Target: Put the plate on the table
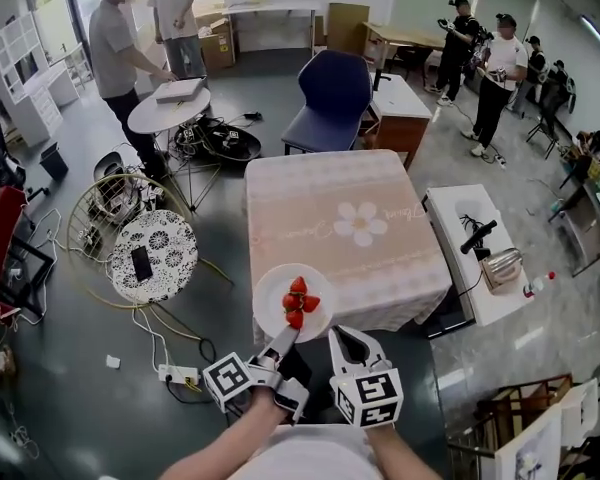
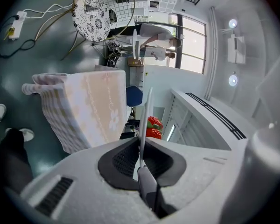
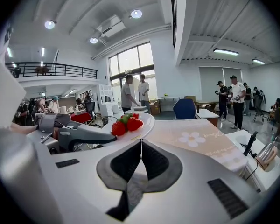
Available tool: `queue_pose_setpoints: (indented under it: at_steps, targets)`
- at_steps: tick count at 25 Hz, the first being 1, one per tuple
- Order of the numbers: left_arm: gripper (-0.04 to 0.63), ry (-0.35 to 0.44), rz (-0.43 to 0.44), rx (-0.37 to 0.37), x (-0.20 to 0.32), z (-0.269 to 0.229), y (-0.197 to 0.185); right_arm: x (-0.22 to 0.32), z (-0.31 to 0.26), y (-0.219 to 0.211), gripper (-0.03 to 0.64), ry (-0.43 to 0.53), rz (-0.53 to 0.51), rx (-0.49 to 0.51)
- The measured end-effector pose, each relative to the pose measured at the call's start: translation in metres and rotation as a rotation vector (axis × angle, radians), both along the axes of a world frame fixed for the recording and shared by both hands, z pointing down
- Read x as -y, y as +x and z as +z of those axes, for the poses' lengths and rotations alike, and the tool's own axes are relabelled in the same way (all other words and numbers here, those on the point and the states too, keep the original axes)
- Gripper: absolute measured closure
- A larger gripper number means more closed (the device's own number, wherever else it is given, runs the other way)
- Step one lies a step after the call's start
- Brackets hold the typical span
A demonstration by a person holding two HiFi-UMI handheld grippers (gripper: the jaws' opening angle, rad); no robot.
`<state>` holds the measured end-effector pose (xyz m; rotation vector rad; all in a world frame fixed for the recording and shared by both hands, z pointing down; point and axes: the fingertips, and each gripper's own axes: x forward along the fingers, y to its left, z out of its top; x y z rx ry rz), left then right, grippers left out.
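A white plate (image 1: 276,298) with three strawberries (image 1: 298,302) hangs level over the near left corner of the table (image 1: 345,223), which wears a pink cloth with a flower print. My left gripper (image 1: 285,340) is shut on the plate's near rim. In the left gripper view the plate (image 2: 145,115) shows edge-on between the shut jaws of the left gripper (image 2: 141,160), with the strawberries (image 2: 153,127) beyond. My right gripper (image 1: 342,336) is just right of the plate, shut and empty. In the right gripper view the right gripper (image 3: 141,143) sits below the plate (image 3: 142,125), with the table (image 3: 196,141) ahead.
A round patterned side table (image 1: 152,256) and a wire basket (image 1: 110,208) stand left of the table. A power strip (image 1: 178,374) lies on the floor. A blue chair (image 1: 330,98) is behind the table, a white bench (image 1: 475,253) at its right. People stand further back.
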<state>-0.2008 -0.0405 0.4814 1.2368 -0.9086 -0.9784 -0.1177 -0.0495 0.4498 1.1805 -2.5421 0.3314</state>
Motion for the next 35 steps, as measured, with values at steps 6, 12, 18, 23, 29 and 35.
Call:
queue_pose_setpoints:
  at_steps: [6, 12, 18, 23, 29, 35]
  targets:
    - [0.571, -0.009, -0.021, 0.019, 0.019, 0.004, -0.008, 0.024, 0.004, -0.009, 0.612, -0.001, -0.029, 0.027]
    - [0.571, -0.015, -0.042, 0.039, 0.058, 0.01, -0.003, 0.062, 0.01, -0.005, 0.612, -0.008, -0.059, 0.041]
    - [0.571, -0.052, -0.036, 0.044, 0.104, 0.022, 0.018, 0.112, 0.023, 0.018, 0.612, -0.045, -0.058, 0.042]
    - [0.571, -0.09, -0.034, 0.061, 0.144, 0.038, 0.03, 0.156, 0.034, 0.034, 0.612, -0.076, -0.059, 0.044]
    - [0.571, -0.133, -0.001, 0.089, 0.19, 0.051, 0.052, 0.202, 0.05, 0.047, 0.612, -0.134, -0.072, 0.065]
    - [0.571, -0.177, -0.019, 0.121, 0.216, 0.064, 0.059, 0.234, 0.059, 0.051, 0.612, -0.162, -0.122, 0.098]
